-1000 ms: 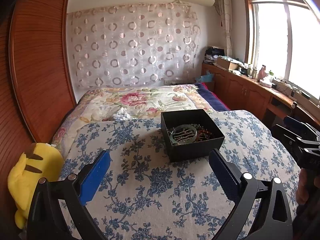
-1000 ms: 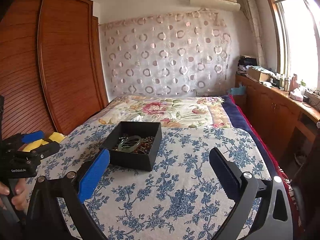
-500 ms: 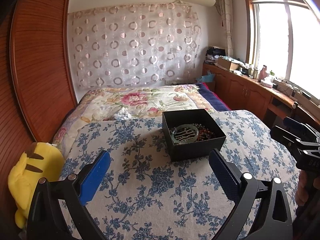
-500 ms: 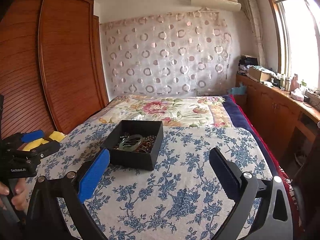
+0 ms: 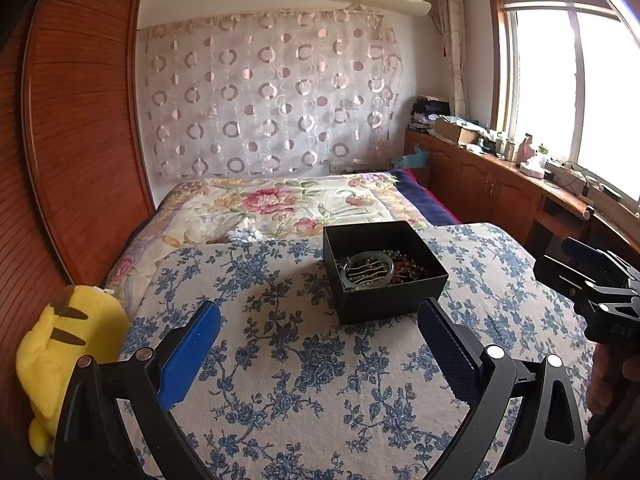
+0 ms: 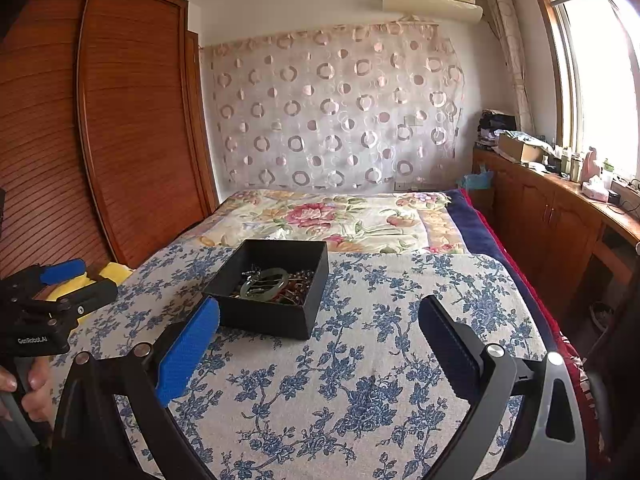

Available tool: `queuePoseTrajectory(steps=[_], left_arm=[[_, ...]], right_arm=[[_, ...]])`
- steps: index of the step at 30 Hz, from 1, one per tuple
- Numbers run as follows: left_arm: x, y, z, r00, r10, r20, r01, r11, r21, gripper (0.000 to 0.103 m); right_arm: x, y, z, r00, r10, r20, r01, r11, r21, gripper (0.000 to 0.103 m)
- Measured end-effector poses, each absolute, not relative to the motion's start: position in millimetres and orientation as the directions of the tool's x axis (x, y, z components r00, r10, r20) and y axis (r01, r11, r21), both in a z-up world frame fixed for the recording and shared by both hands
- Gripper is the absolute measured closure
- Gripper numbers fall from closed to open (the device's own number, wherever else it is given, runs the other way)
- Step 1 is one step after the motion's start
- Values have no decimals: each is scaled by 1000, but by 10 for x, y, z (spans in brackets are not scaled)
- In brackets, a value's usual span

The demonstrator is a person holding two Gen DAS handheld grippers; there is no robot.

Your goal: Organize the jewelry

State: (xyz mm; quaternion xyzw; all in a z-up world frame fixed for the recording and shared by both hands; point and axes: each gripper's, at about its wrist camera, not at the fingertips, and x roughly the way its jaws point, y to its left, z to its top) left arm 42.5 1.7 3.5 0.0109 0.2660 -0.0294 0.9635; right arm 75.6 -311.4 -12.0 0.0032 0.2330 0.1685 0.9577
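Bed (image 5: 360, 380) under blue-flowered cover, yellow plush (image 5: 60, 344) at its left edge, left tongs (image 5: 320, 336) and right tongs (image 6: 320, 332) both spread wide and empty above cover, black box (image 5: 384, 276) mid-bed, pale bangle (image 5: 370, 270) atop tangled beads (image 5: 412, 270) inside

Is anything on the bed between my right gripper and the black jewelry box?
Nothing visible. Only bare blue-floral bedspread lies between the open right gripper and the black jewelry box. The box is lidless, with the green bangle on top of the beads. The left gripper is off to the side.
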Motion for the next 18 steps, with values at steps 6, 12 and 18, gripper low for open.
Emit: queuePoseTrajectory(steps=[6,12,18], left_arm=[[412,-6,51,859,-51,-509,64,998,7,8],[392,-11,77,863,-52,-503,64,998,6,8],[388,-13,80,864,-50,-501,62,998,7,8]], right_arm=[[753,-3112,-115,836,324,-443,-320,943,85,3],[745,-3104,-116,836,325,-442,-321,943,86,3],[745,-3104,-119,836,326,-442,-322,943,87,3]])
